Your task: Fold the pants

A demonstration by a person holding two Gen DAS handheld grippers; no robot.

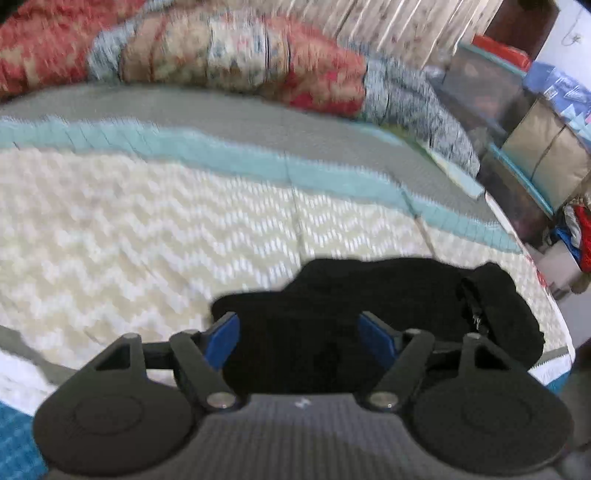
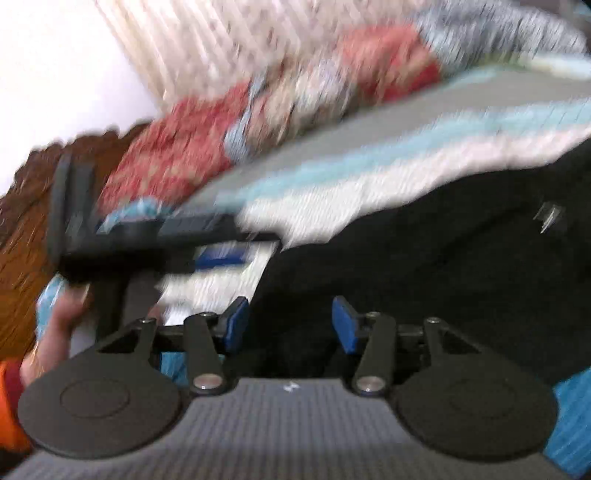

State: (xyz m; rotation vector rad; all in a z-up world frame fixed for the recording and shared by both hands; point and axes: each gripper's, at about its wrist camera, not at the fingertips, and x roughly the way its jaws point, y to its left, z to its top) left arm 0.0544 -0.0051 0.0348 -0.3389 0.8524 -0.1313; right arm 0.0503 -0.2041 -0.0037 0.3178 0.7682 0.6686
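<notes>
Black pants (image 1: pixel 369 306) lie bunched in a folded heap on the chevron bedspread (image 1: pixel 129 229), near the bed's front right edge. My left gripper (image 1: pixel 299 339) hovers just over their near edge, blue pads wide apart, open, with only cloth lying below the gap. In the blurred right wrist view the pants (image 2: pixel 443 258) fill the right half. My right gripper (image 2: pixel 291 328) is open over their near left corner, and its pads press on nothing. The left gripper (image 2: pixel 225 243) shows there from the side, held by a hand (image 2: pixel 55 332) with an orange sleeve (image 2: pixel 7 398).
A rolled red and floral quilt (image 1: pixel 221 55) lies along the far side of the bed under pale curtains (image 1: pixel 388 22). Storage boxes and bags (image 1: pixel 535 147) stand beyond the bed's right edge. A brown wooden headboard (image 2: pixel 22 221) is at the left.
</notes>
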